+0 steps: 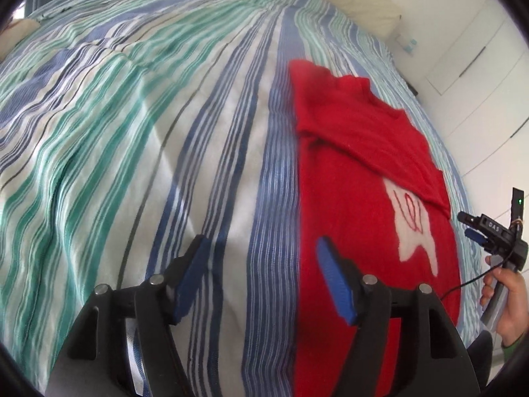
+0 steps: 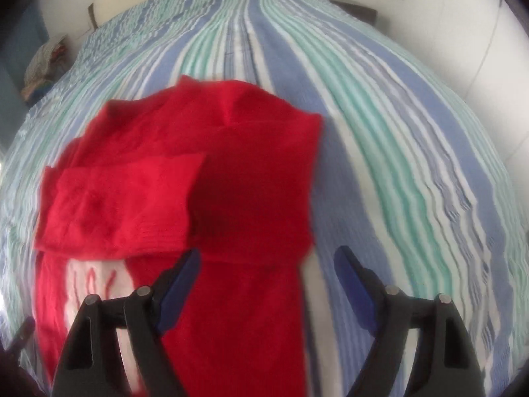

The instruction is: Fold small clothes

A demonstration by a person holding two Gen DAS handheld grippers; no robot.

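Both hand-held grippers hang released: my left hand-held gripper [image 1: 261,276] over the red sweater's [image 1: 357,172] near side edge, my right hand-held gripper [image 2: 267,281] astride the opposite edge. With sleeves already folded in on the striped bedspread [image 1: 132,132], I should pinch matching hem corners evenly.

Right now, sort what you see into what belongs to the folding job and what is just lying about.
Part of the job:
- red sweater, partly folded, on the striped bedcover
- left tool, open, nothing held
- right tool, open, nothing held

Just lying about:
- cream pillow at the head of the bed
- bundle of patterned cloth beside the bed
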